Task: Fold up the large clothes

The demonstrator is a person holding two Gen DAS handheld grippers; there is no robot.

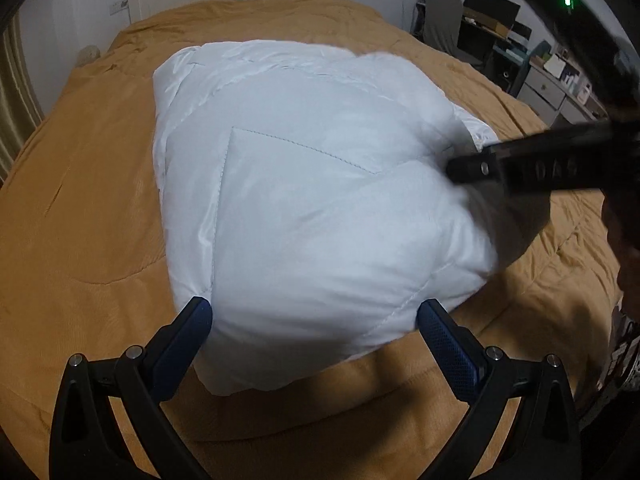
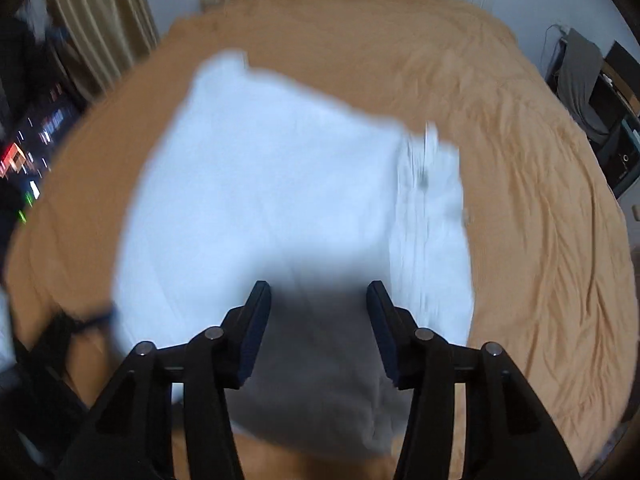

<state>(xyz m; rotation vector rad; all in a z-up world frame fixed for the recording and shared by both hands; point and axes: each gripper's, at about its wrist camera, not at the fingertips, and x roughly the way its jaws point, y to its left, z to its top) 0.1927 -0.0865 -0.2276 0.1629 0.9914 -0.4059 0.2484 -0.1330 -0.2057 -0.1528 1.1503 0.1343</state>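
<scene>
white padded garment (image 1: pixel 304 200): bundled at centre of the bed (image 1: pixel 80 208), on the tan cover. left gripper (image 1: pixel 314 320): at 6 o'clock, jaws spread wide, holding nothing, garment's near edge between them. right gripper (image 2: pixel 319 300): at 6 o'clock of its own blurred view, jaws parted over the garment, gripping nothing.

In front of me is a big white puffy jacket (image 1: pixel 304 200). It is soft and thick, with shiny cloth and lines of sewing across it. It lies flat on the bed, folded into a fat bundle near the middle. One sewn line makes a corner shape on top. In my right wrist view the jacket (image 2: pixel 260 184) looks blurry, and I can see a strip like a zipper along its right side. Its near edge hangs close to me.
</scene>
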